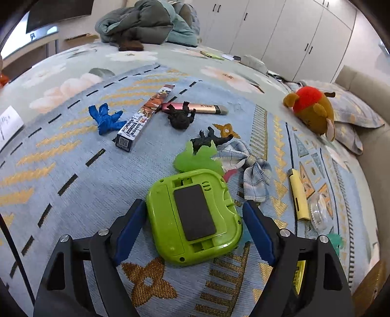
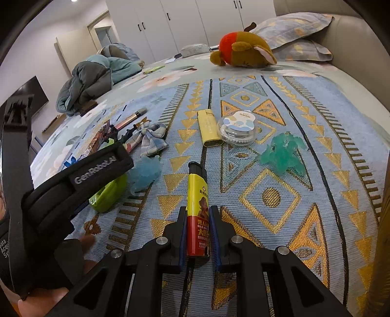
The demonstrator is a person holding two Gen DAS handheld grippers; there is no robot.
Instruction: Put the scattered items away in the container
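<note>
My left gripper point(image 1: 193, 209) is open, its blue pads on either side of a lime-green plastic toy case point(image 1: 193, 214) that lies back-up on the patterned blanket; there is a gap at each pad. The case also shows in the right wrist view point(image 2: 109, 193), partly hidden by the left hand's strap. My right gripper point(image 2: 197, 214) is shut on a yellow and red lighter point(image 2: 198, 209) resting on the blanket. Scattered around lie a blue figure point(image 1: 106, 119), a long printed box point(image 1: 146, 114), a pink vape pen point(image 1: 195, 108), two dark monster figures point(image 1: 181, 117), a plaid bow point(image 1: 248, 165) and a pale yellow lighter point(image 2: 208, 130).
A clear round case point(image 2: 236, 130), a teal translucent figure point(image 2: 282, 152) and a pale blue figure point(image 2: 145, 174) lie on the blanket. A brown and red plush point(image 2: 243, 50), pillows point(image 2: 292, 26) and a bundled jacket point(image 1: 143, 23) sit farther back. No container is in view.
</note>
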